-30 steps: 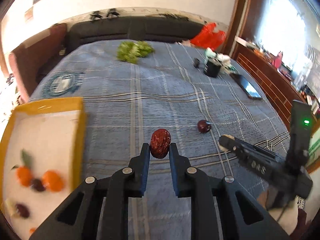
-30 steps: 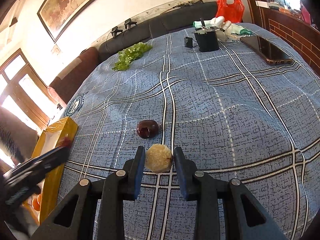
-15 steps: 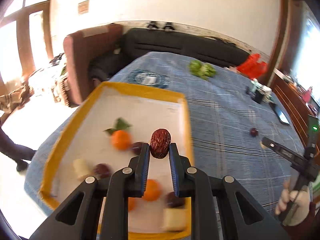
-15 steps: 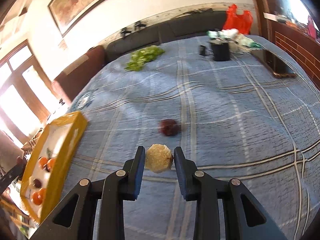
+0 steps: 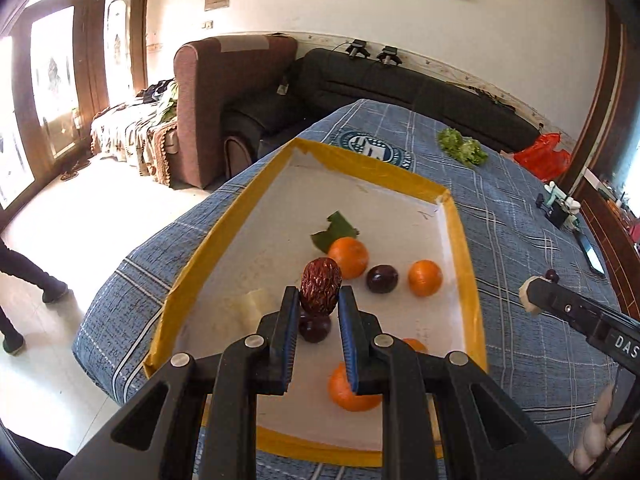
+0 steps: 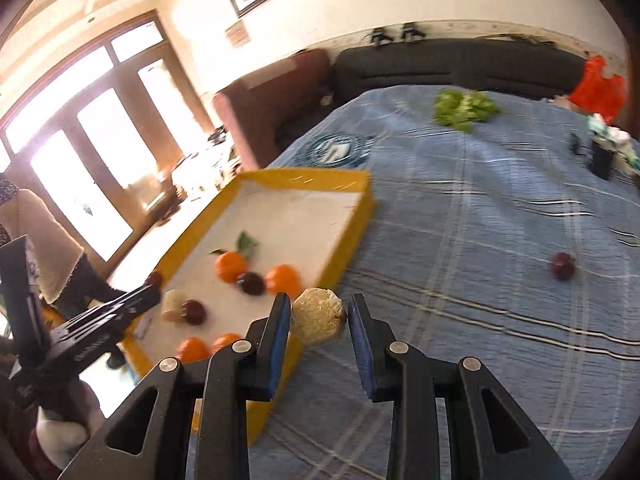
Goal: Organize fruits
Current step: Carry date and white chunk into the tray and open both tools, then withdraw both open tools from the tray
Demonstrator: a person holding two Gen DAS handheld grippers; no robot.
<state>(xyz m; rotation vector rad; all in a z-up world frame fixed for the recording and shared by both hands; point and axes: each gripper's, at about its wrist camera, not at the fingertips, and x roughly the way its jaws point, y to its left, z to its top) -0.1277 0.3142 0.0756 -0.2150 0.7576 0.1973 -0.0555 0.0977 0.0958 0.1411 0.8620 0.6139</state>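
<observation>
Black plastic left gripper (image 5: 319, 306), blue-lined jaws, silver pivot screws – right gripper (image 6: 319, 322) identical (white "DAS" lettering)

left view above tray (image 5: 466, 248), right view beside, both sharing it

- A wrinkled red date (image 5: 321, 286) is sitting upright between the left gripper (image 5: 320, 300) fingers, above the tray.
- A pale, rough round fruit (image 6: 318, 316) is being pinched by the right gripper (image 6: 319, 314), just beside the tray's near corner.
- A yellow-rimmed white tray (image 5: 466, 256) is lying on the blue checked cloth, holding oranges (image 5: 349, 257), dark plums (image 5: 382, 279), a pale chunk (image 5: 252, 304) and a green leaf (image 5: 334, 229).
- A lone dark plum (image 6: 563, 265) is resting on the cloth, well apart from the tray.
</observation>
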